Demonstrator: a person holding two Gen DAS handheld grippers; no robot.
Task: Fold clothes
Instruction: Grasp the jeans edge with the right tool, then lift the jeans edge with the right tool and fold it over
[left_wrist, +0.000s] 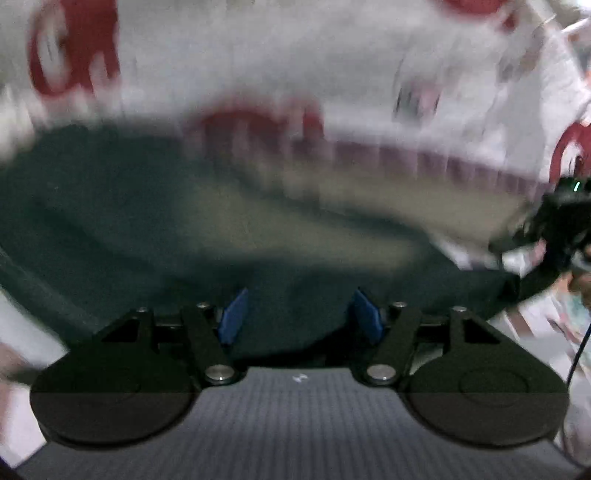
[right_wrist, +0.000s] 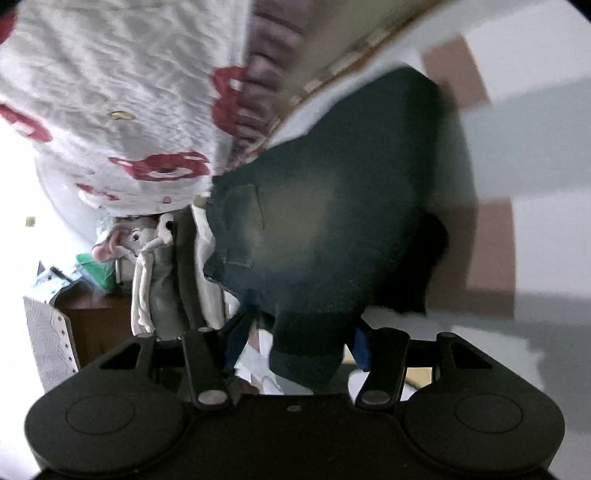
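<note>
Between both tools, dark faded jeans (right_wrist: 332, 229) are hanging over a white bedspread (right_wrist: 110, 74) with red prints, blurred. Left tool (left_wrist: 299, 317) fingers are standing apart around denim; right tool (right_wrist: 295, 347) fingers are standing apart, hem between them.

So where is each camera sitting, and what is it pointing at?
Left wrist: sits on the left gripper, looking forward over dark jeans toward a white bedspread with red prints; the right gripper shows at the edge.
Right wrist: sits on the right gripper, tilted, facing the hanging jeans, with that bedspread beside them.
Shared: jeans and bedspread.
</note>
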